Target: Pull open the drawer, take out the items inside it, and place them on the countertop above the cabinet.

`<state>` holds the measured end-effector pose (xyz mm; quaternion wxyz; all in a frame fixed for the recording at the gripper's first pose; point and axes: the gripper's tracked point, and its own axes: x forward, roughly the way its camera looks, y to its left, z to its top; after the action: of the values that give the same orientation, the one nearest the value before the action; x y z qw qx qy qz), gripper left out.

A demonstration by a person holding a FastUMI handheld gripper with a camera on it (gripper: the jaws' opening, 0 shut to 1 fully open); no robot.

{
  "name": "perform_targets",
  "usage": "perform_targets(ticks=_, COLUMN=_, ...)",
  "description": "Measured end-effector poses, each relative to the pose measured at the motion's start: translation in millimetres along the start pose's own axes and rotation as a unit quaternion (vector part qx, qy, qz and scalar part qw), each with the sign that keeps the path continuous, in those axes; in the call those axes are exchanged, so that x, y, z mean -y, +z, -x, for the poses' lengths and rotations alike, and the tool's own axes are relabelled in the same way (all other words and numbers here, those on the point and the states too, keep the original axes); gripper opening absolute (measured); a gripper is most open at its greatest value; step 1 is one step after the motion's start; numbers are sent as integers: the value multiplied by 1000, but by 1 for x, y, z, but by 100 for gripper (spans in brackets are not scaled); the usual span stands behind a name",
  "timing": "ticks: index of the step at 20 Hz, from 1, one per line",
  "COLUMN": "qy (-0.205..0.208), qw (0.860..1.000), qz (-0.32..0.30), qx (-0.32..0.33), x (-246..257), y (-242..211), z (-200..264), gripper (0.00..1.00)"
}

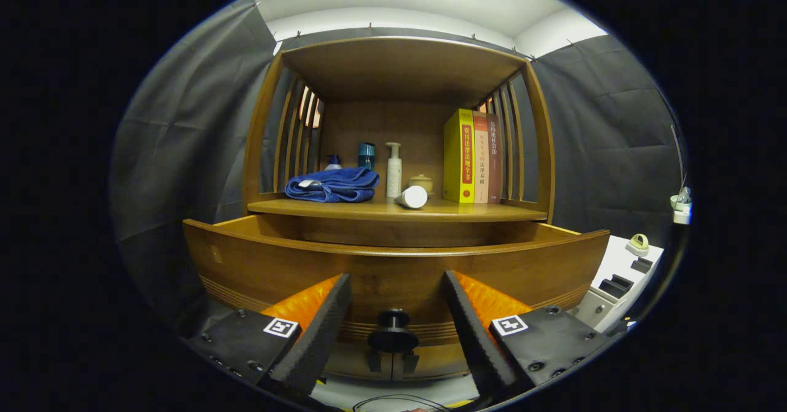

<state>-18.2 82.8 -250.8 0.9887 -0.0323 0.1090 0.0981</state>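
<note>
Polished, warm-grained wood on the drawer (393, 264) front, faintly glossy, with fine grooved lines low on it. Dark, smooth, slightly shiny knob (393, 332) at its lower middle, between the spread, ridged, matt fingers of the gripper (393, 323). Above the drawer, same satin wood on the countertop (479, 212); soft, plush cloth towel (335, 184); glossy plastic pump bottle (393, 172); shiny book jackets (473, 157).

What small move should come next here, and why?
Probably lift the gripper above the drawer front to look inside. The drawer is already pulled out, the open fingers stand on either side of the knob without pressing it, and the front hides the contents.
</note>
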Motion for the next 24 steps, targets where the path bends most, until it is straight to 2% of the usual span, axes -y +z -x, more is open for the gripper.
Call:
perform_targets(ticks=14, qy=-2, qw=999, qz=-6, qx=-43, x=-6, y=-25, z=-83, gripper=99)
perform_targets(ticks=24, qy=-2, qw=999, qz=-1, qx=-49, x=-7, y=-27, z=-115, gripper=99)
